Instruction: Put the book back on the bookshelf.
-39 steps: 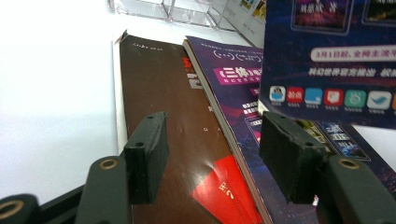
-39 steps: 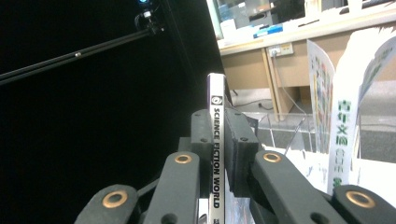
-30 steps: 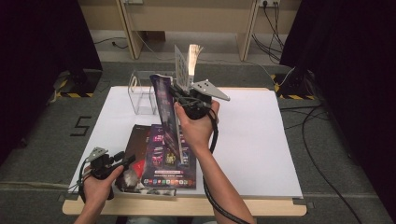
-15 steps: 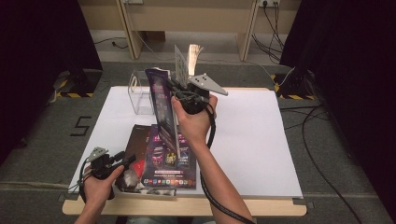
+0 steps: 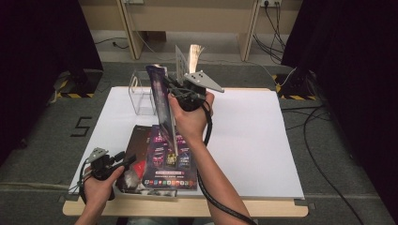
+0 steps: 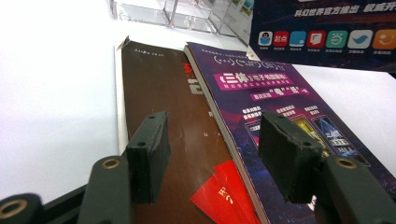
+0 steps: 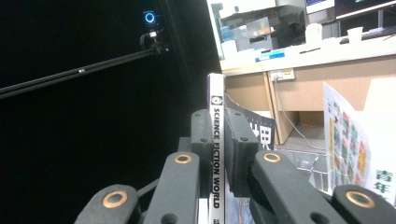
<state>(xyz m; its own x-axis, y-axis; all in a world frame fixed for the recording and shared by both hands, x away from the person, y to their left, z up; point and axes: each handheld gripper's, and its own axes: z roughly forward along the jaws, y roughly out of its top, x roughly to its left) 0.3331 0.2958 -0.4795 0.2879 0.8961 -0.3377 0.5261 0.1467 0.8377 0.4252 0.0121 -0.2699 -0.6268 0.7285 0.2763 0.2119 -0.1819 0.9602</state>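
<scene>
Jaws of the right gripper (image 7: 218, 140) pinched a magazine (image 5: 162, 101), upright near the table's (image 5: 263, 140) far edge.
Left gripper (image 6: 212, 154) gaped over the stack (image 5: 162, 161); next, probably slot it into the clear rack (image 5: 141, 96).

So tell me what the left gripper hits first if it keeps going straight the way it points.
Probably the brown book lying flat on the table: the left gripper has open jaws that point low along its cover, beside the purple magazine. Depth is hard to judge.

A purple magazine (image 5: 159, 101) with a white spine is showing at twelve o'clock. A dark brown book (image 6: 168, 116) bearing red slips is lying at seven on white paper (image 5: 253, 140).
</scene>
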